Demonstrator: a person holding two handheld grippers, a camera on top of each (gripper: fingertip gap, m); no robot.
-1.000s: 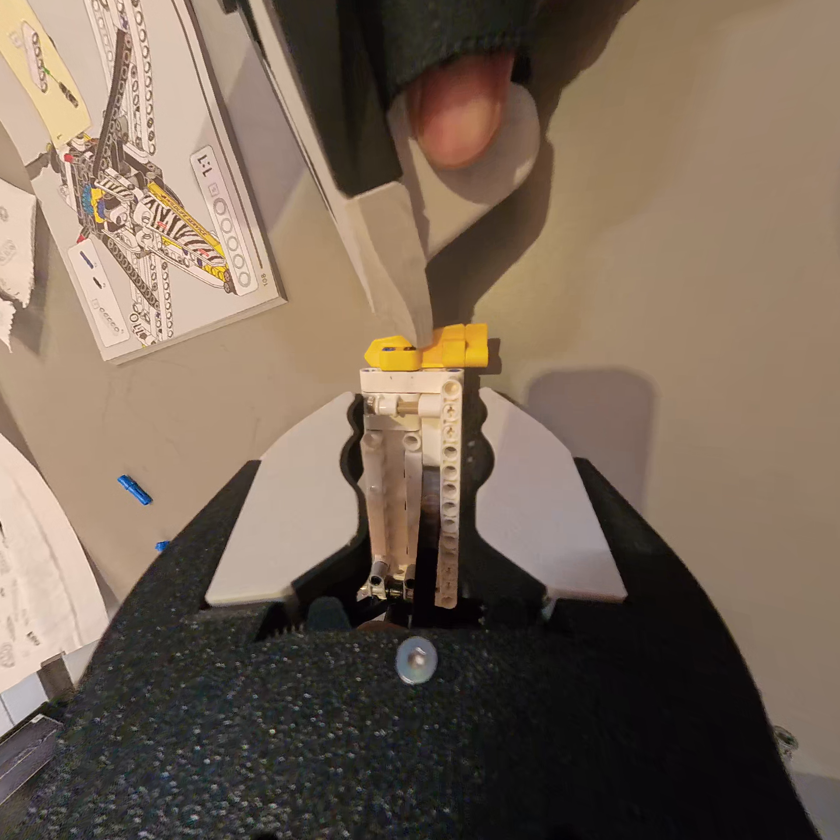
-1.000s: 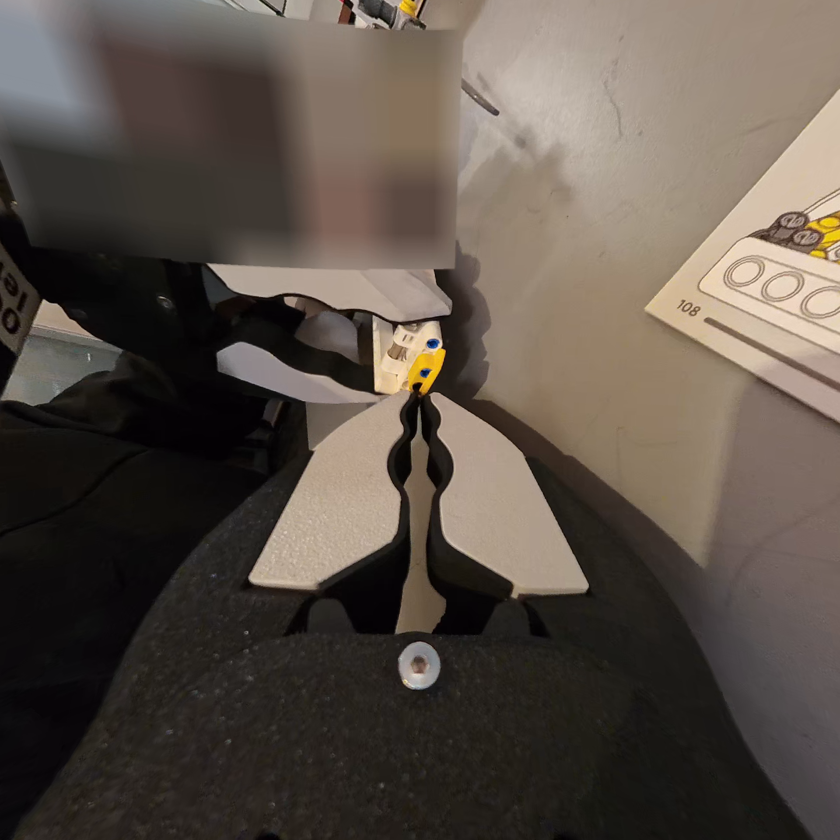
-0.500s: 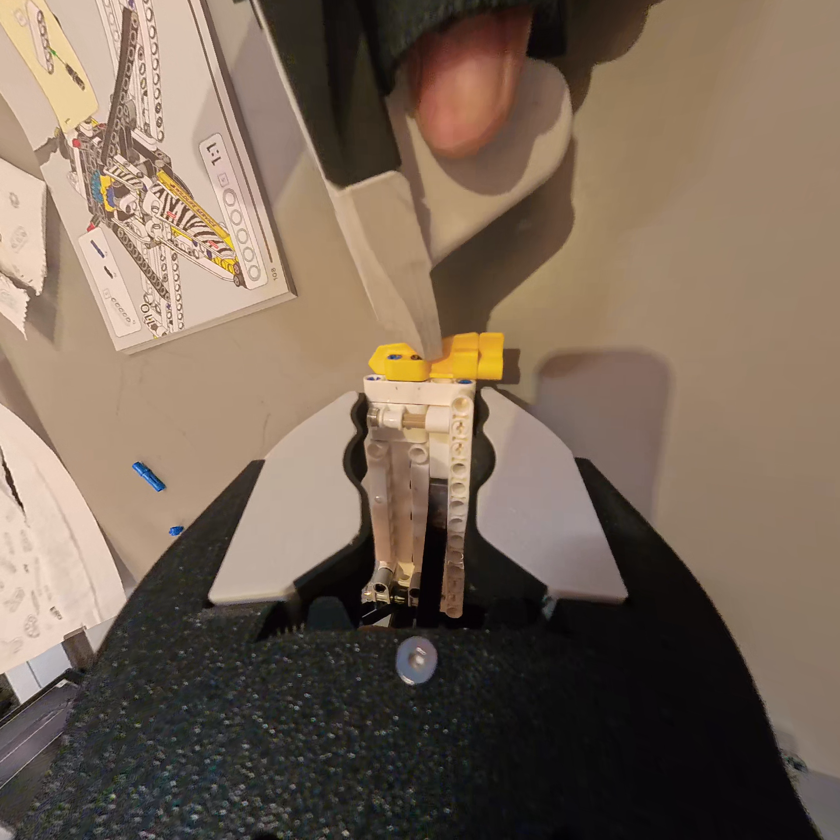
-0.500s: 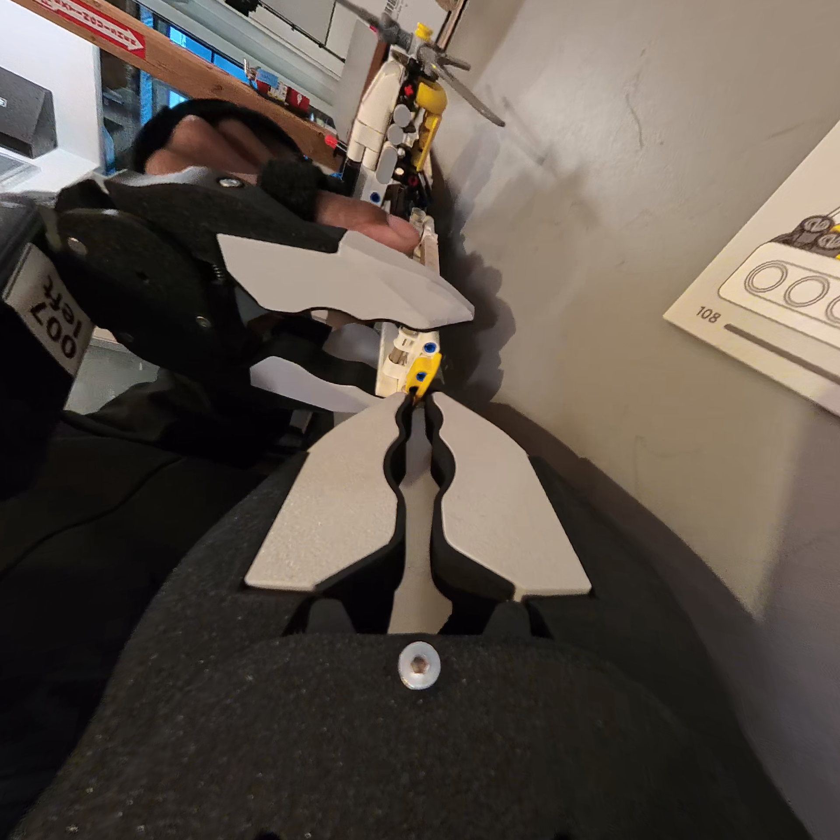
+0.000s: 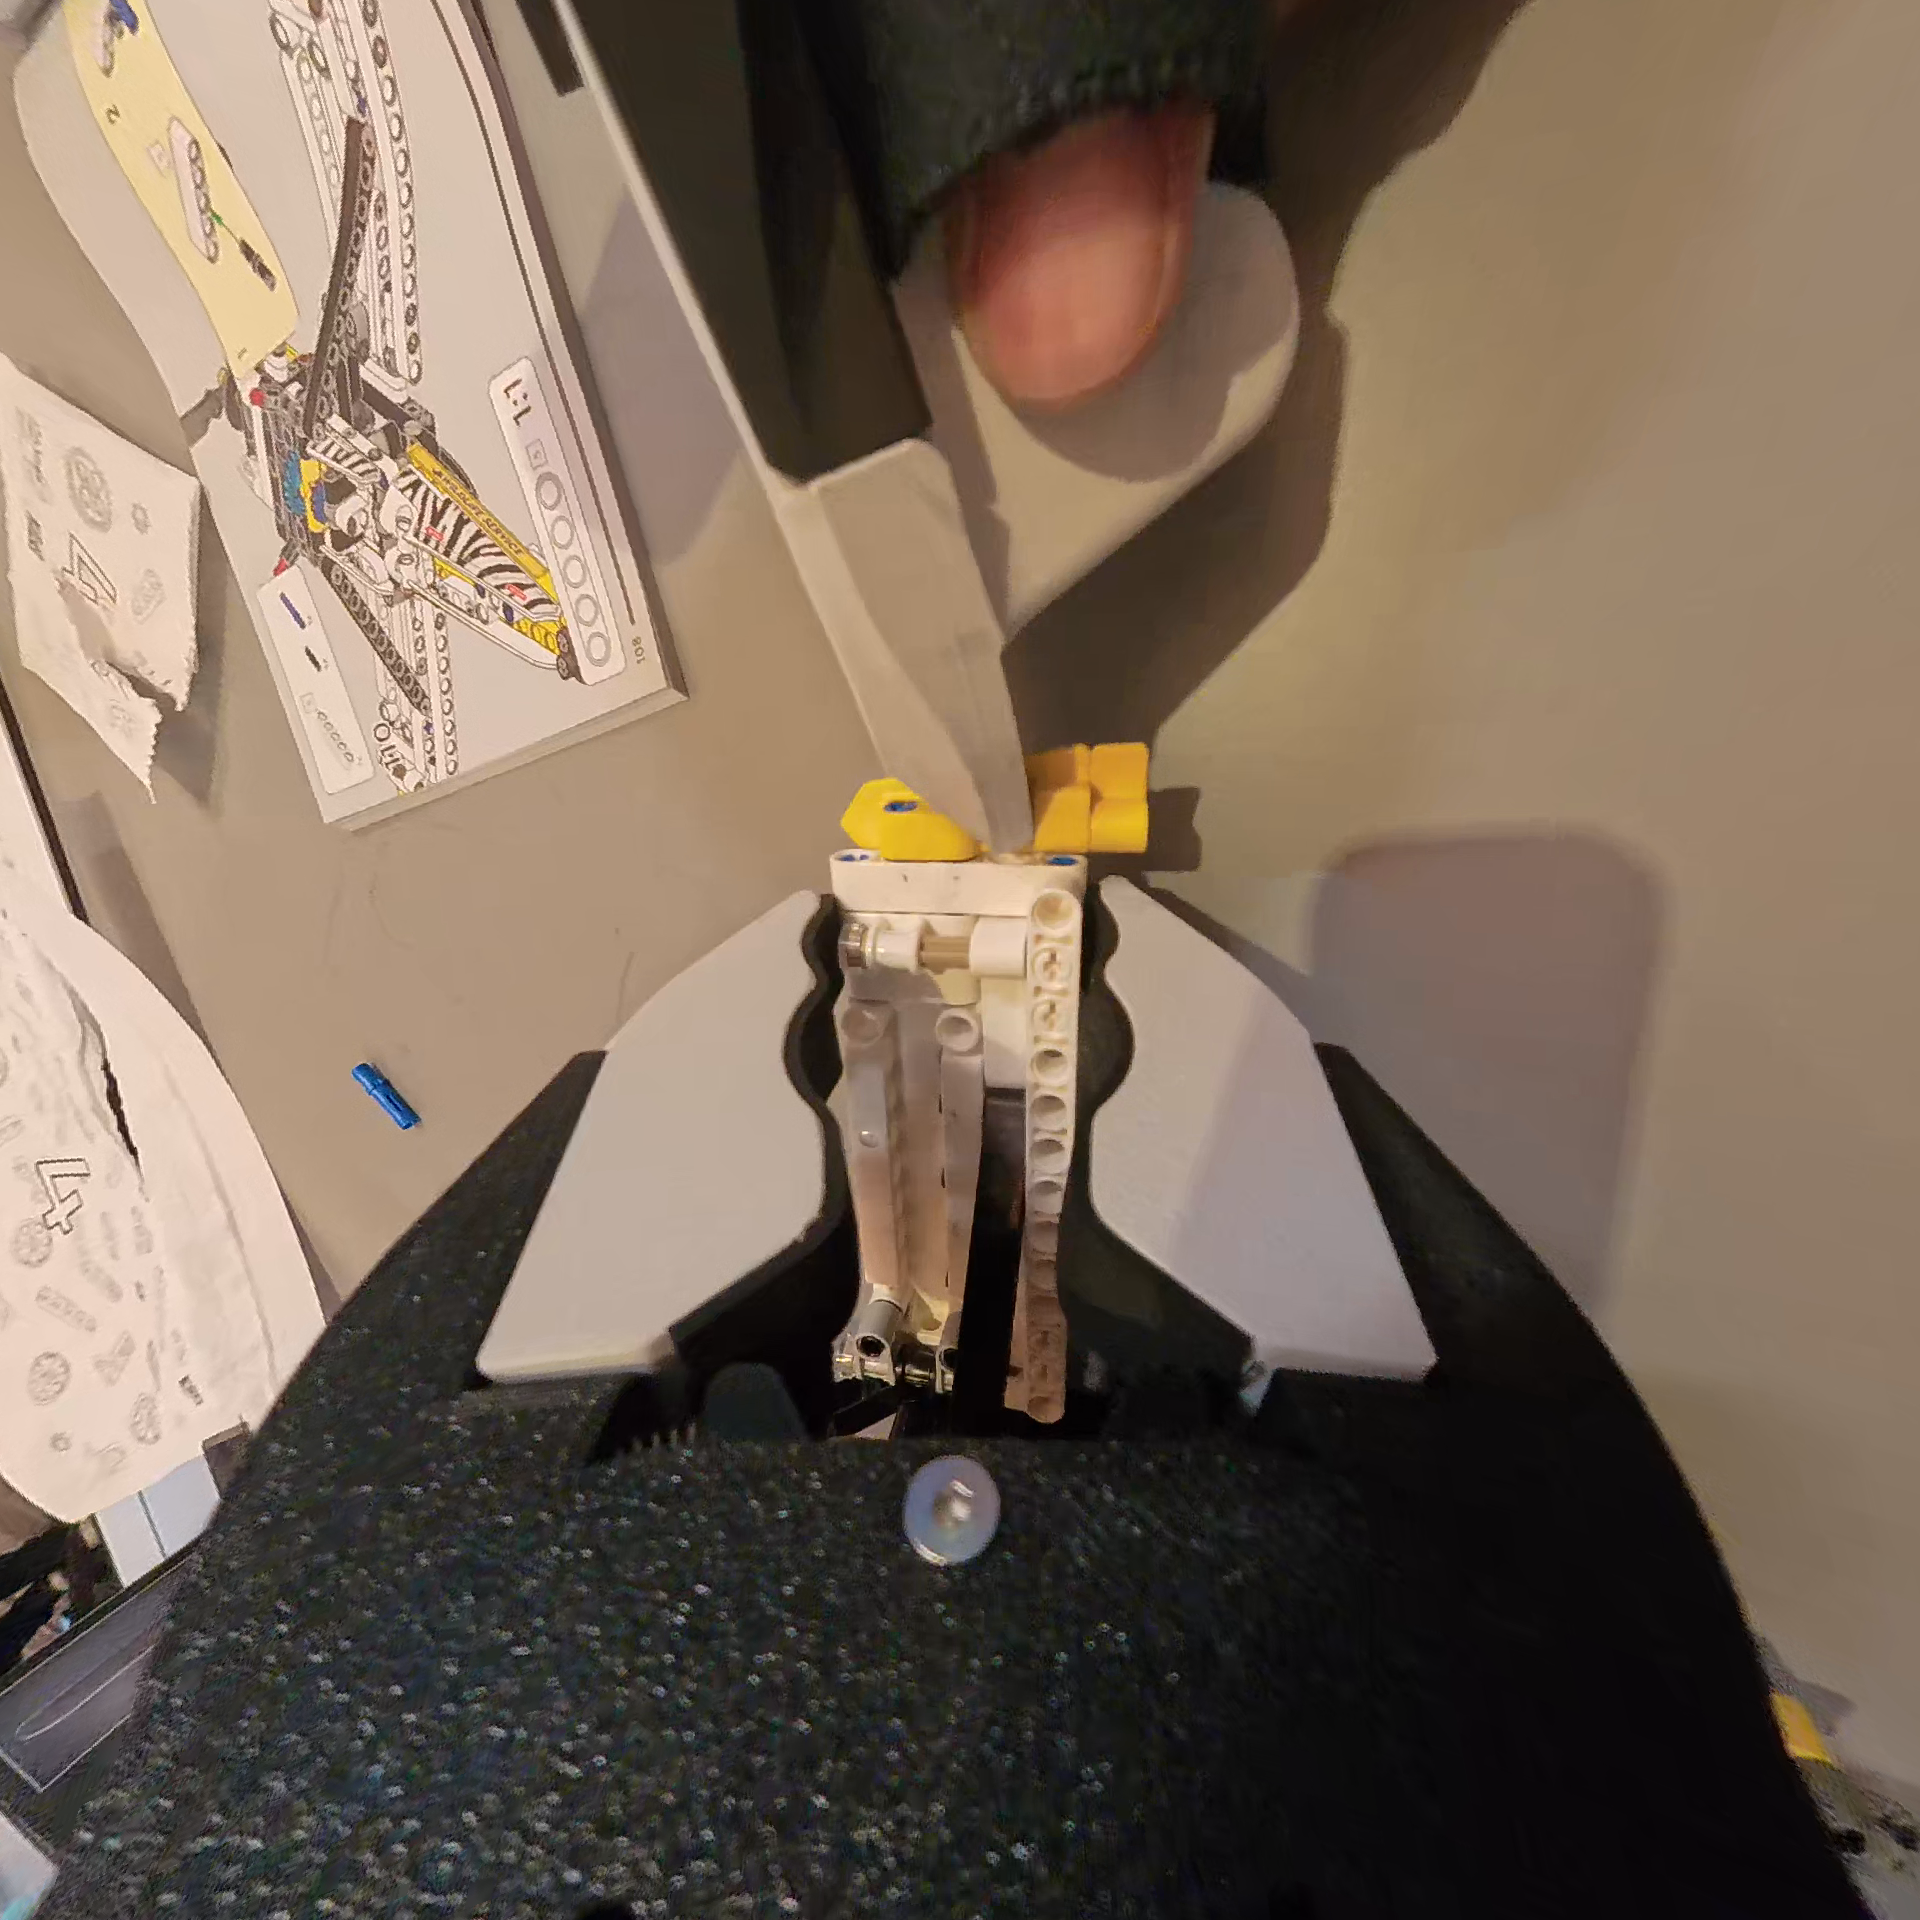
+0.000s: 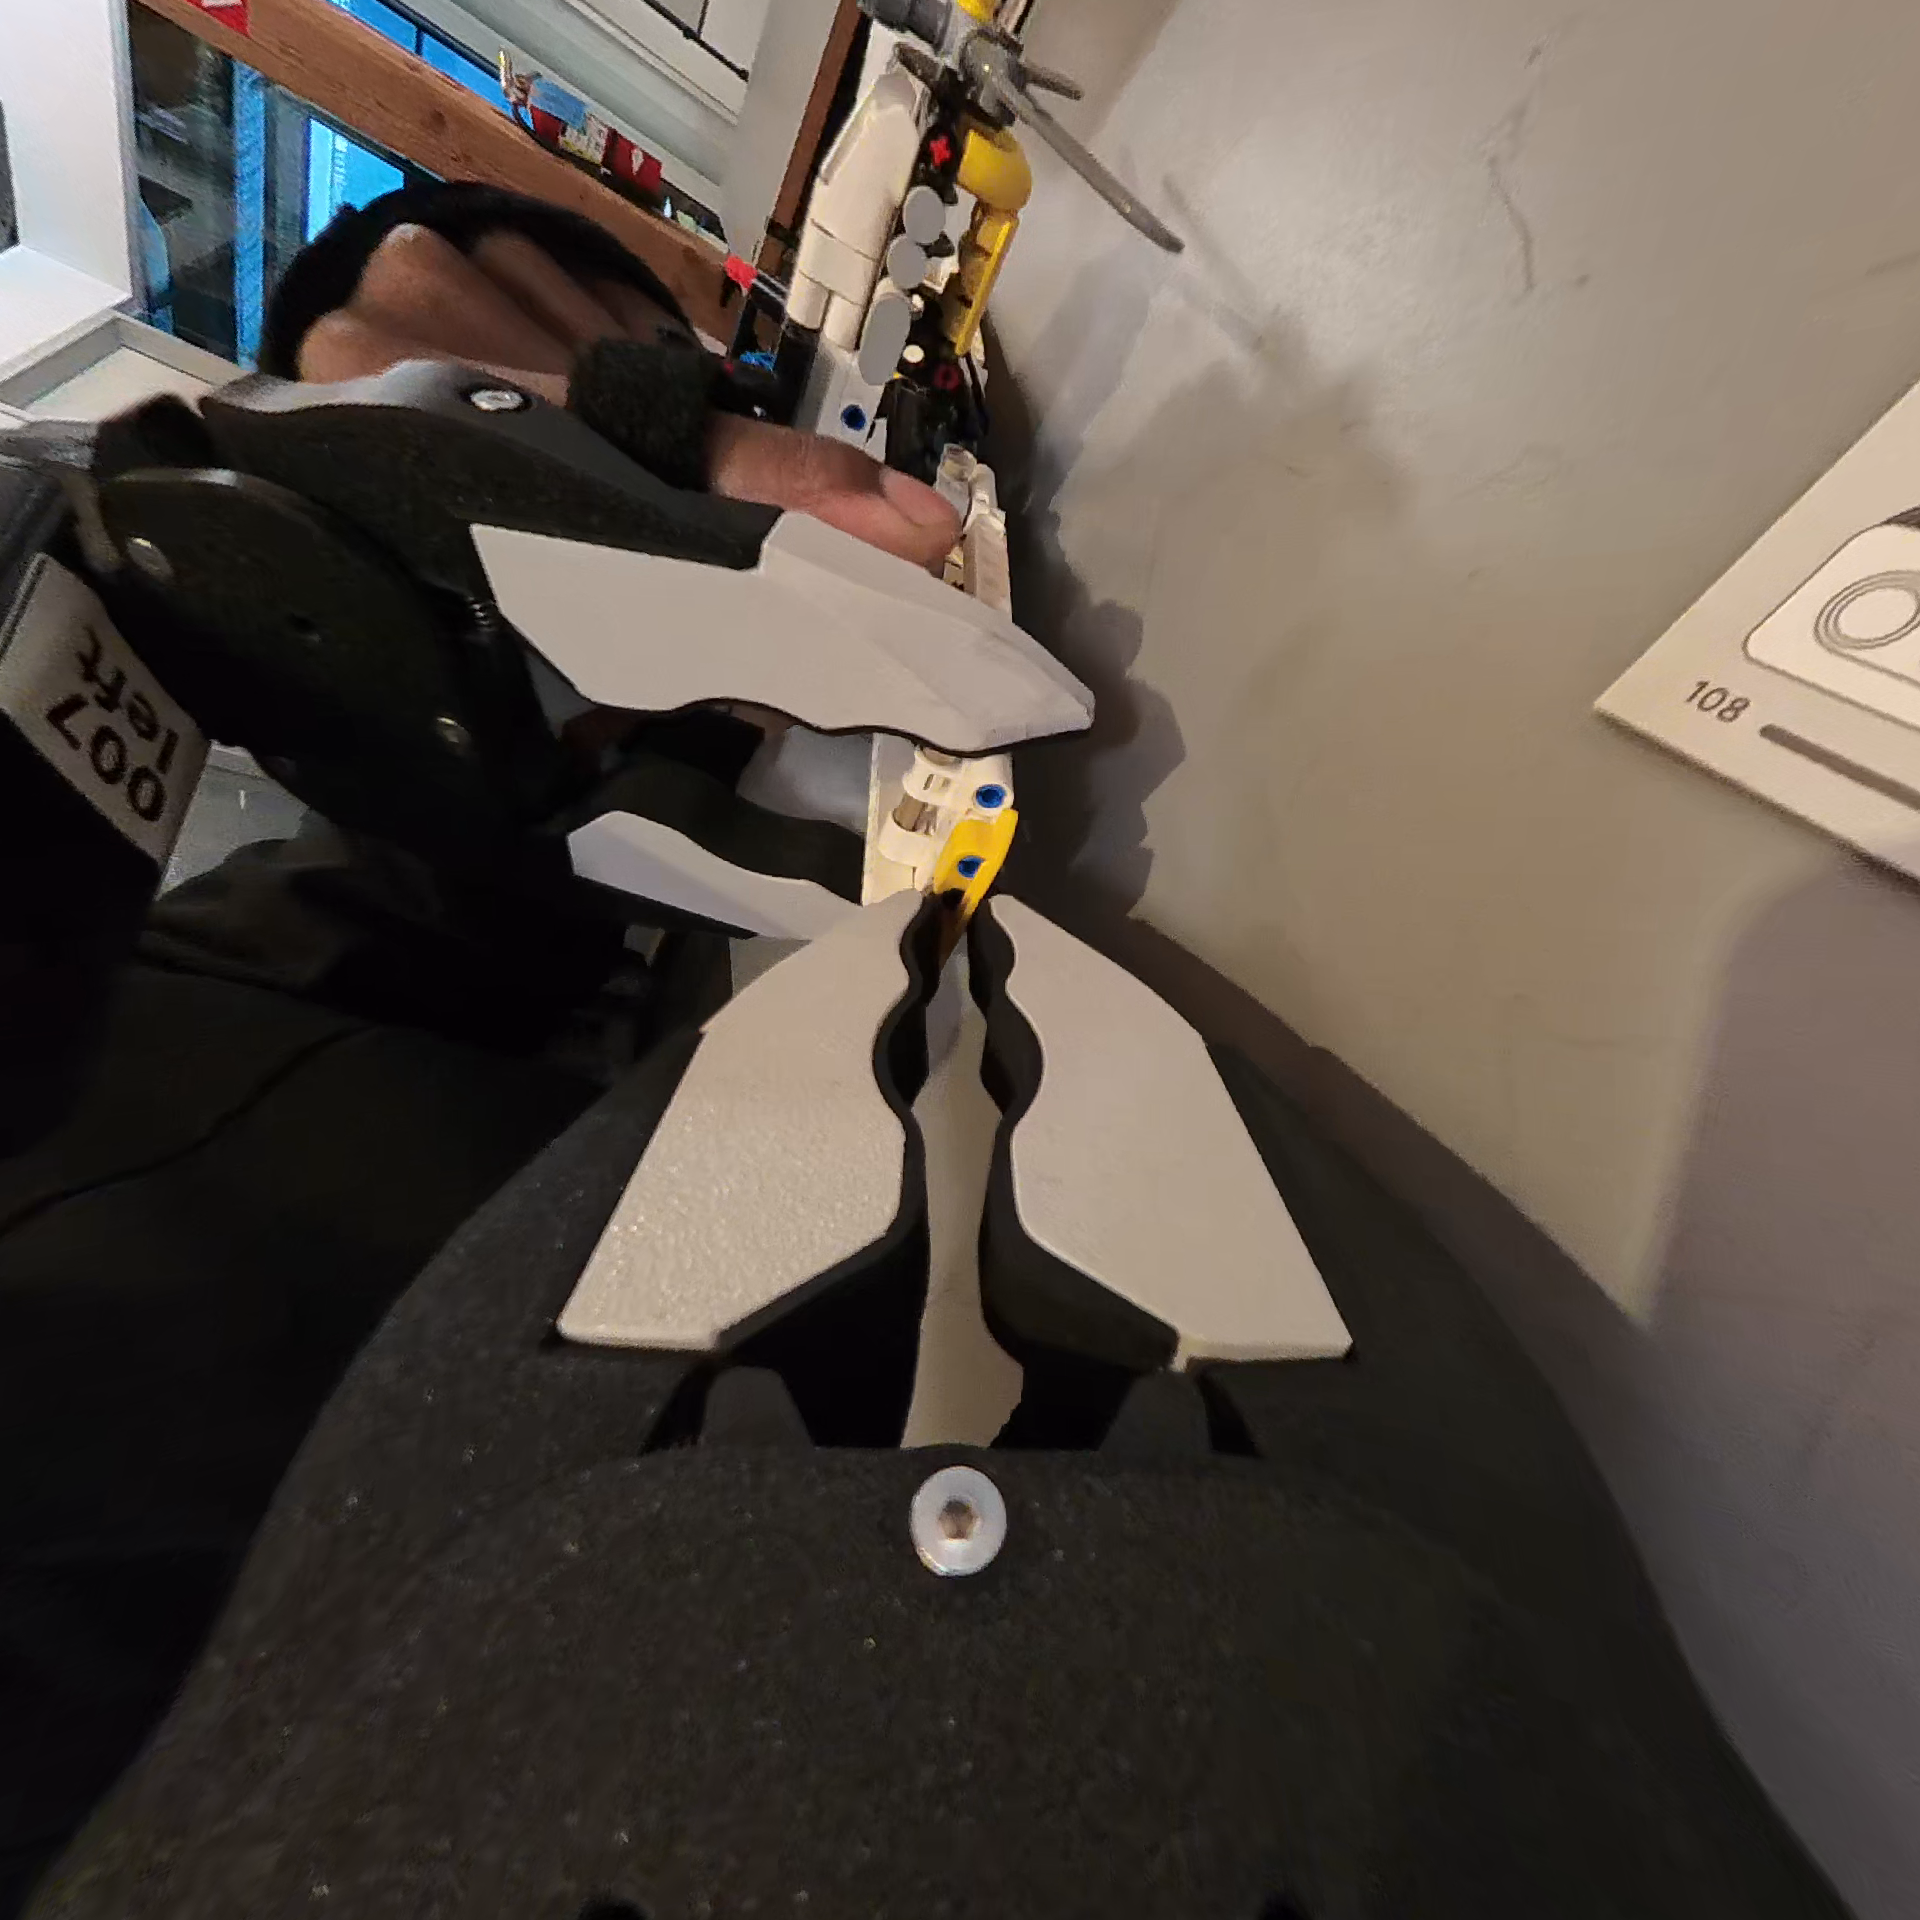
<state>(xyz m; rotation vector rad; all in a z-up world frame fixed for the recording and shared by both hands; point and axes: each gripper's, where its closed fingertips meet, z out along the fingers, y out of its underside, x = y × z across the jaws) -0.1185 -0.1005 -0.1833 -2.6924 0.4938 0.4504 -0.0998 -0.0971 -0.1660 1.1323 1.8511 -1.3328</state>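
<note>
On the left of the left wrist view, torn white printed paper bags lie on the grey table, with an open building-instruction booklet just beside them. A small blue connector pin lies apart on the table, nearer the camera.

In the middle, the left hand-held gripper is set part-way open around a white assembly of perforated plastic beams. The assembly lies lengthwise between the fingers, and the black pads are pressed against both of its long sides. Its far crossbar stands just past the fingertips.

A small yellow plastic piece sits against that crossbar. It appears to be fastened there by a blue pin, and more yellow parts lie just to its right. The right hand-held gripper is brought in from above, its narrow tips meeting the yellow piece at the crossbar. A thumb rests on one finger plate.

In the right wrist view, the right hand-held gripper is closed to a narrow slit. The near end of the yellow piece is caught between its black pads. A larger white and yellow beam-built model stands behind, against the table edge. A corner of the booklet shows at the far right.
</note>
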